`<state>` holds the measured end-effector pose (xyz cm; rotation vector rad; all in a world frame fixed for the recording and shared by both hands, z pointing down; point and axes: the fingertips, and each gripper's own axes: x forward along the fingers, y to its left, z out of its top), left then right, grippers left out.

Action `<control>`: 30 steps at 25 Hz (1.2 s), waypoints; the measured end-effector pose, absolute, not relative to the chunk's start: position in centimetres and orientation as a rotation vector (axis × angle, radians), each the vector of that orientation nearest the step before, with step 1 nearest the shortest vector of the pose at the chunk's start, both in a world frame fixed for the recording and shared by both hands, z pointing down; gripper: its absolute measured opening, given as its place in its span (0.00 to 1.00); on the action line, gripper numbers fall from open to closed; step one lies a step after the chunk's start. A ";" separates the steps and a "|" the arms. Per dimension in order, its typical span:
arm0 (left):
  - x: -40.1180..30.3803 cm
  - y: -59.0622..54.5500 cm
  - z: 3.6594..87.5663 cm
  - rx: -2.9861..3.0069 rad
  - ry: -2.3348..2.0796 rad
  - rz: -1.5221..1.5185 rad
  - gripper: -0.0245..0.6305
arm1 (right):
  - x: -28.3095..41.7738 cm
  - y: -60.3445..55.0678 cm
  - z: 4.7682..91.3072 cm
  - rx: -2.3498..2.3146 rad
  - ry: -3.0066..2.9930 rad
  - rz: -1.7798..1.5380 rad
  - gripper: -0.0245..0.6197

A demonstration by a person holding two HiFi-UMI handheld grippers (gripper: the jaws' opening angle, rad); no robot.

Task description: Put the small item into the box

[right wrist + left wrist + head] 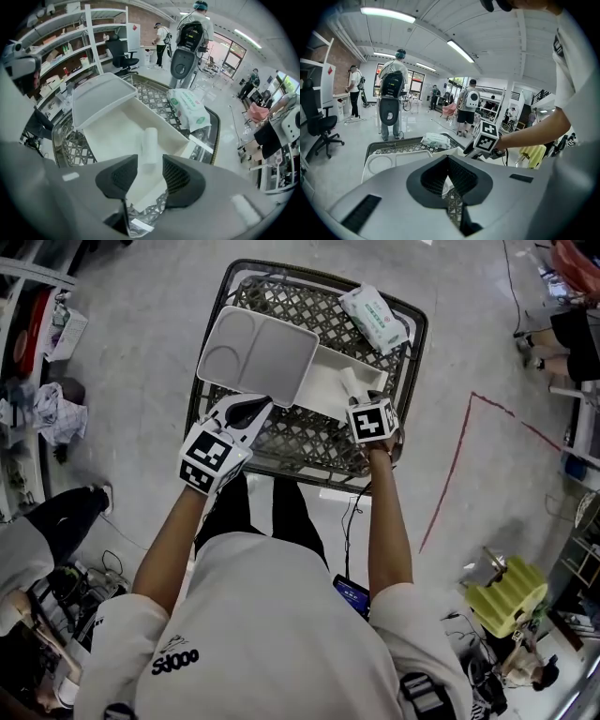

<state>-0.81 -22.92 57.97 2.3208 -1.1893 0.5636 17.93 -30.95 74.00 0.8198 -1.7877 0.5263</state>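
Observation:
A white open box [322, 382] lies in a wire cart [413, 341], and its lid [253, 352] lies flat on the left beside it. The small item, a white roll [351, 383], lies inside the box. My right gripper [362, 397] hangs just above it. In the right gripper view the roll [150, 140] lies on the box floor [112, 129] beyond the gripper [150, 161], whose jaws stand open and clear of it. My left gripper [260, 406] is at the lid's near edge. In its own view the gripper [448, 161] has its pads meeting at the tips, with nothing between them.
A pack of wipes [375, 317] lies in the cart's far right corner. Red tape [450, 474] marks the floor to the right, near a yellow object [506, 596]. Shelves [61, 42] and several people [391, 93] stand around.

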 end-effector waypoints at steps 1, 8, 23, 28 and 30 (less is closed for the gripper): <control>-0.8 -22.8 57.8 2.326 -1.186 0.562 0.04 | 18.1 -30.8 73.4 0.833 -1.792 0.534 0.31; -0.9 -23.2 56.4 2.386 -1.147 0.551 0.04 | 19.4 -30.1 68.7 0.968 -1.845 0.567 0.28; -1.5 -24.3 50.9 2.548 -1.135 0.505 0.04 | 19.8 -26.2 56.1 1.245 -2.009 0.512 0.19; -1.2 -24.8 48.3 2.617 -1.123 0.478 0.04 | 19.6 -25.3 52.1 1.347 -2.069 0.495 0.15; -0.9 -24.9 47.3 2.645 -1.115 0.466 0.04 | 19.7 -25.0 50.5 1.387 -2.094 0.485 0.13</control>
